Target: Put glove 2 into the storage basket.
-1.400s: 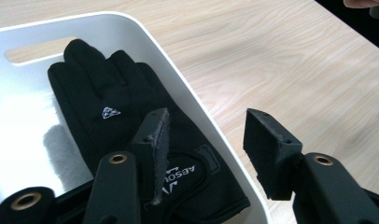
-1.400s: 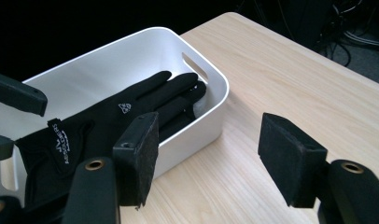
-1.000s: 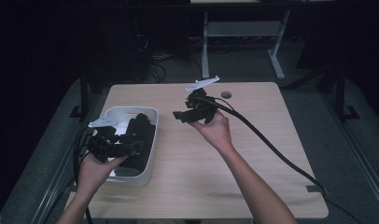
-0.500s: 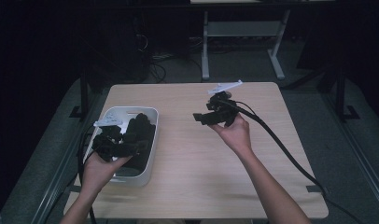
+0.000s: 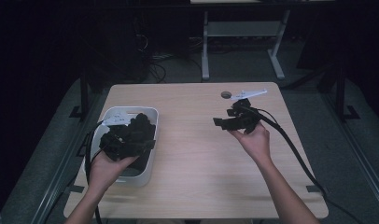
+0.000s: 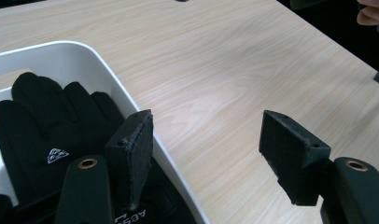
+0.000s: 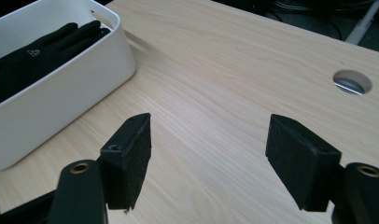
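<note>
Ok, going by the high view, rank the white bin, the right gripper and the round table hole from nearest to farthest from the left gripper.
1. White bin: directly under the left gripper.
2. Right gripper: across the table's middle.
3. Round table hole: far edge, beyond the right gripper.

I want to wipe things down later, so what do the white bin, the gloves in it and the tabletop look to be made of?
White bin: likely moulded plastic, smooth and matte, with rounded corners and a rolled rim. Black gloves: a soft knit or synthetic fabric, dull with no shine, with a small printed logo. Tabletop: pale wood grain, probably laminate rather than solid wood; the even, flat sheen suggests so.
</note>
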A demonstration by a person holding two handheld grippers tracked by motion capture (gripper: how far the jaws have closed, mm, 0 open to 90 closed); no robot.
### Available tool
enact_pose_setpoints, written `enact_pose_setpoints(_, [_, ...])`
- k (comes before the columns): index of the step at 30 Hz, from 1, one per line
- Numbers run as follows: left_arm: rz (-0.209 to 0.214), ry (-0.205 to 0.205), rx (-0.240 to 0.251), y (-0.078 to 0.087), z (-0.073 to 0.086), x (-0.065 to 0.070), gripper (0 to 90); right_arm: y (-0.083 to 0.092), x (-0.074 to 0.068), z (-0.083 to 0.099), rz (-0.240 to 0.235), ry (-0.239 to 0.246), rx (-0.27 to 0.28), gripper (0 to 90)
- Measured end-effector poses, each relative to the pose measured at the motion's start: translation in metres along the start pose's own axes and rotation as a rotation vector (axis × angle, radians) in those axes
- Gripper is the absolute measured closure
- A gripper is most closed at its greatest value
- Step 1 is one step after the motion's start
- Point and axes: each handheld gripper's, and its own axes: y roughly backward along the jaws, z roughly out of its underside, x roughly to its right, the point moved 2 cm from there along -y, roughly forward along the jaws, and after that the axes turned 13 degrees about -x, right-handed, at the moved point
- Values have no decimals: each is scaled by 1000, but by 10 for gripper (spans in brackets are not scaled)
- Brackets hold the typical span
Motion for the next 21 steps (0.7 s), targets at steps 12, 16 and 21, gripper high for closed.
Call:
enact_pose_setpoints(12, [10, -21, -4, -8, -7, 10, 339, 12, 23, 27, 21, -55, 3, 297])
enact_pose_setpoints(16, [14, -27, -7, -10, -9, 12, 338, 13, 27, 34, 27, -68, -1, 296])
enact_pose_setpoints(21, [18, -35, -8, -13, -11, 16, 332, 15, 34, 45, 36, -83, -2, 290])
